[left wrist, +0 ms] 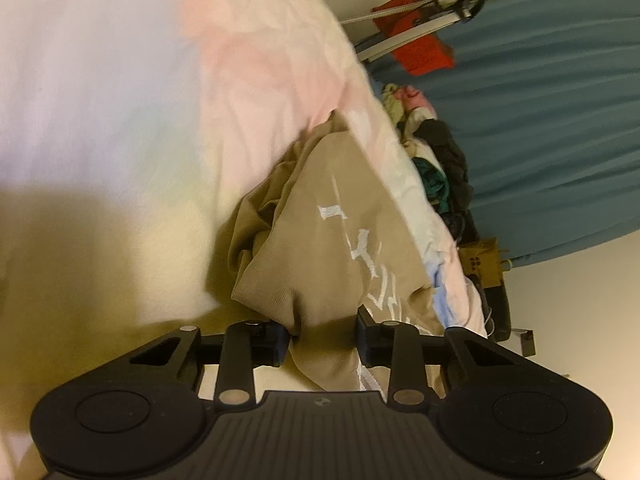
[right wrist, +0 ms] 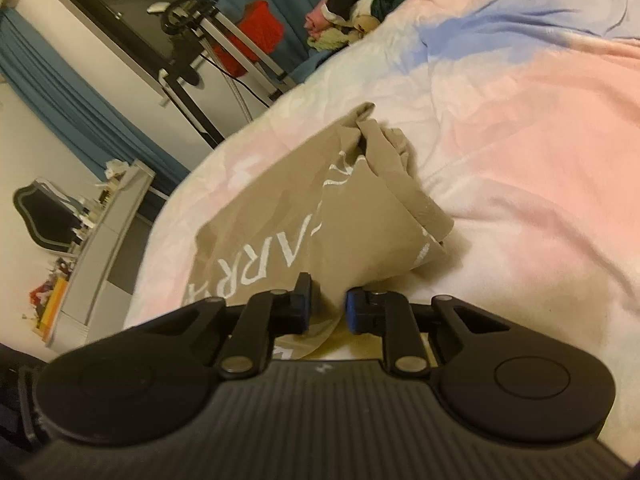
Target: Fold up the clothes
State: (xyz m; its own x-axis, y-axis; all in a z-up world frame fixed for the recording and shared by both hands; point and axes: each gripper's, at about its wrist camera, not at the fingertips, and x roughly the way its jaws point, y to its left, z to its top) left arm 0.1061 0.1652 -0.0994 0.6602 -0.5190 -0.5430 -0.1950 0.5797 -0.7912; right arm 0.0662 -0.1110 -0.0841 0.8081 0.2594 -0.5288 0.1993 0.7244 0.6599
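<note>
Garment: tan garment (left wrist: 320,240) with white lettering, bunched and part-folded on the bed (left wrist: 100,100), near its edge; in the right wrist view (right wrist: 288,220) letters "ARR" readable along the near flap.
Bed cover: pastel quilt — pink, white, pale blue patches — creased around the cloth.
Left gripper (left wrist: 322,334): fingers apart, a thick fold of the tan cloth filling the gap between the blue-lined pads — left pad against the cloth; firm pinch or loose straddle, cannot tell.
Right gripper (right wrist: 327,306): fingers spread a little, tan hem passing between them and touching the left pad; a sliver of gap beside the right pad; real grip or not, cannot tell.
Clothes pile: heap of mixed clothes (left wrist: 432,152) — dark, green, pink, cream — at the far end of the bed; also seen at the top of the right wrist view (right wrist: 360,8).
Background: blue curtain (left wrist: 540,120) behind the pile; red cloth (left wrist: 420,36) on a metal-legged stand; dresser (right wrist: 100,248) with small items at the left in the right wrist view.
</note>
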